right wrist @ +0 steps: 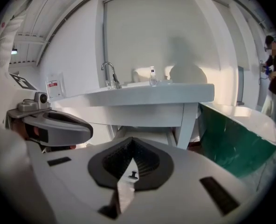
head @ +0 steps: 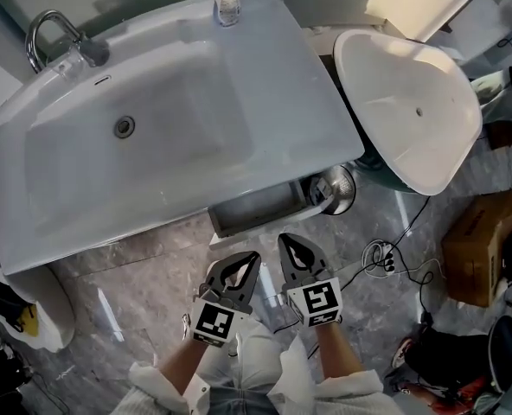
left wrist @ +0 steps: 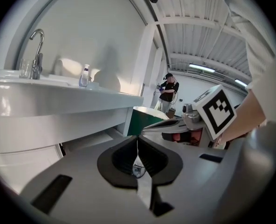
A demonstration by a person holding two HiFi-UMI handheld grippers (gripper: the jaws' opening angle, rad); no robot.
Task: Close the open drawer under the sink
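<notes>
A shallow grey drawer (head: 260, 207) juts out, open, from under the front edge of the white sink (head: 83, 206). My two grippers hang side by side just in front of it over the marble floor, touching nothing. The left gripper (head: 254, 257) has its jaws pressed together and empty. The right gripper (head: 284, 239) is likewise shut and empty, its tips nearest the drawer's front. The left gripper view has its shut tips (left wrist: 137, 139) aimed at the drawer (left wrist: 93, 141) below the sink rim. The right gripper view has its shut tips (right wrist: 131, 142) facing the drawer (right wrist: 168, 135).
On the sink stand a chrome faucet (head: 48, 31) and a soap bottle (head: 227, 0). A white tub with a green side (head: 412, 111) stands to the right, a metal pot (head: 336, 188) between it and the drawer. Cables (head: 381, 256) and a cardboard box (head: 481, 245) lie on the floor. A person (left wrist: 167, 92) stands far off.
</notes>
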